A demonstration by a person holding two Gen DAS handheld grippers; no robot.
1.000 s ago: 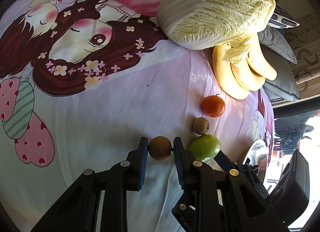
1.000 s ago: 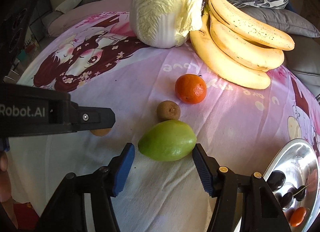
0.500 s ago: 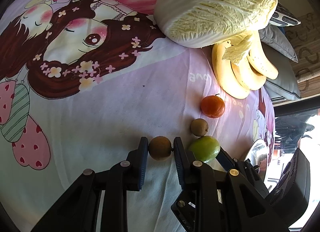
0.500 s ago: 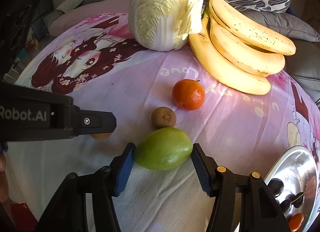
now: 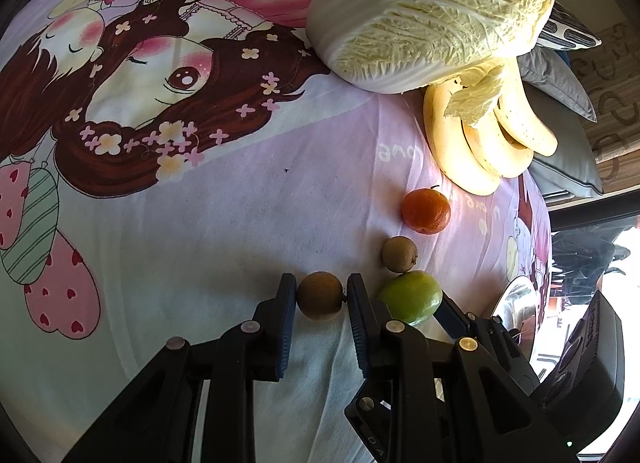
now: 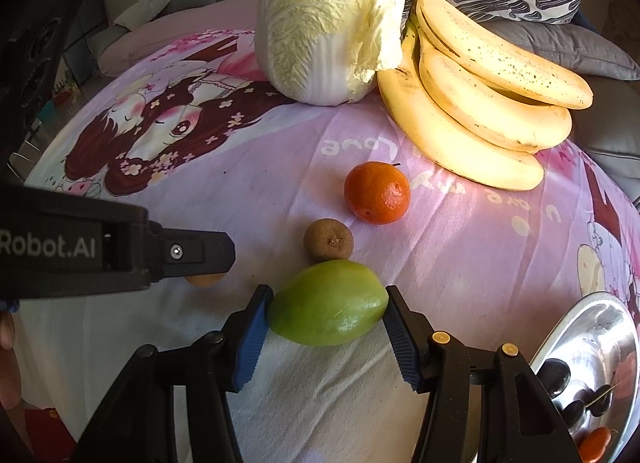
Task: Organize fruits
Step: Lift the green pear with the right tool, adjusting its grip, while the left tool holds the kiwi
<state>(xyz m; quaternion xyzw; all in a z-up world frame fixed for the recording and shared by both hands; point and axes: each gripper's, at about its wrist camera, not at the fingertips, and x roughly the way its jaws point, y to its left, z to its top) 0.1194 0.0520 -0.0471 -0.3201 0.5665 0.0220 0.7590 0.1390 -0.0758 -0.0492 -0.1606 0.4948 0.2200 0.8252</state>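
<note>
My left gripper [image 5: 320, 295] is shut on a small round brown fruit [image 5: 320, 296] on the cartoon-print bedsheet [image 5: 224, 215]. My right gripper [image 6: 328, 315] is shut on a green mango [image 6: 329, 313], its blue pads touching both ends. A small brown kiwi [image 6: 328, 240] lies just beyond the mango, and an orange tangerine [image 6: 377, 192] lies beyond that. In the left wrist view the mango [image 5: 410, 297], kiwi [image 5: 399, 254] and tangerine [image 5: 426, 210] sit to the right of my left gripper. From the right wrist view the left gripper's arm [image 6: 120, 251] hides most of the brown fruit.
A napa cabbage [image 6: 332, 19] and a bunch of bananas [image 6: 476, 103] lie at the far side of the bed, with grey and patterned pillows [image 6: 560, 47] behind. A shiny metal bowl [image 6: 592, 363] holding dark fruits and a small orange one sits at the right.
My right gripper has moved forward and closed its pads onto the green mango, which lay between open jaws before. My left gripper has stayed shut on the brown fruit.
</note>
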